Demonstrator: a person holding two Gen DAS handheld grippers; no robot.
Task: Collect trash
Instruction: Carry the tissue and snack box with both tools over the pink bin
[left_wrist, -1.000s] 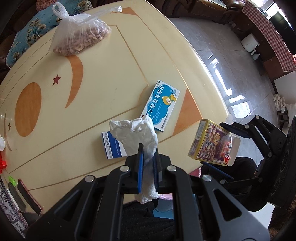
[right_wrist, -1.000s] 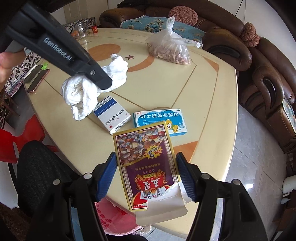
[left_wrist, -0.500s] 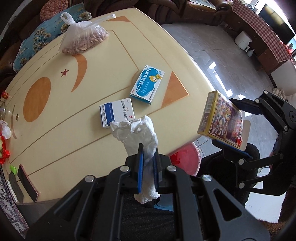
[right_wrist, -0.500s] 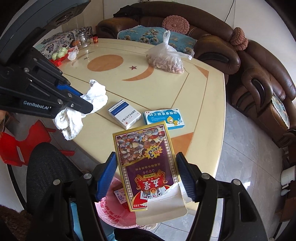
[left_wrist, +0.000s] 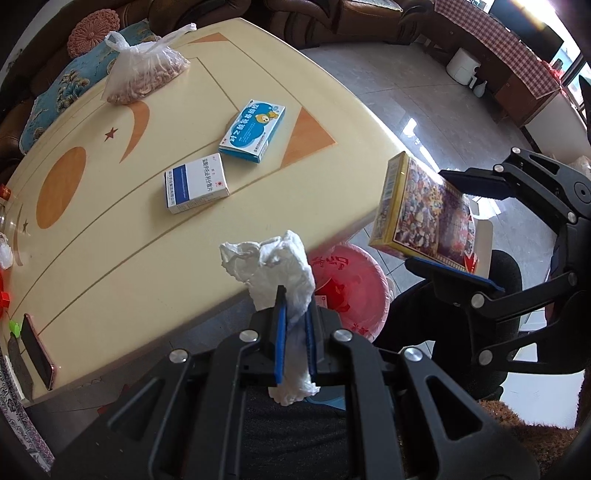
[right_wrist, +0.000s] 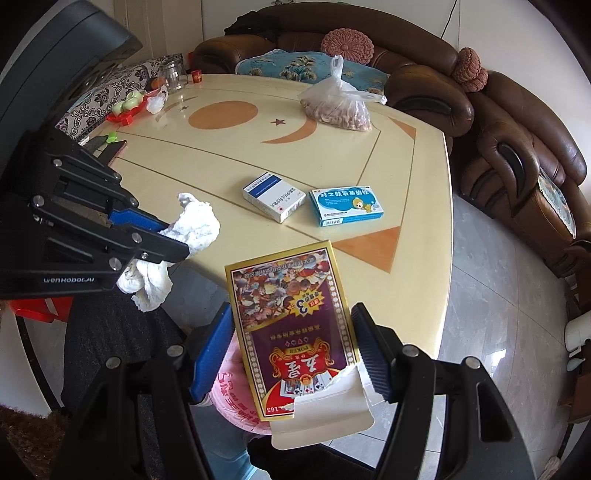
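A: Left wrist view, item one?
B: Left gripper, blue pads drawn narrow, pinching a crumpled white tissue. The tissue sticks out above and below the pads, held off the table edge.

A: Item two?
B: Right gripper, set wide, clamping a poker card box across its width, off the table. Pink bin bag below, between the two tools.

A: On the table?
B: White-and-blue medicine box just beside a light-blue medicine box with a cartoon animal; Chinese print, not legible here. Clear plastic bag of nuts at the far end. Phone at the near left edge.

A: Right wrist view?
B: Right gripper grips the poker card box, which is seen upside down: "POKER", a large "3", "165" near the torn white flap. Left gripper is lettered "GenRobot.AI" and holds the tissue over the table's near edge. Both medicine boxes lie mid-table, the nut bag beyond. Pink bag below carries red characters.
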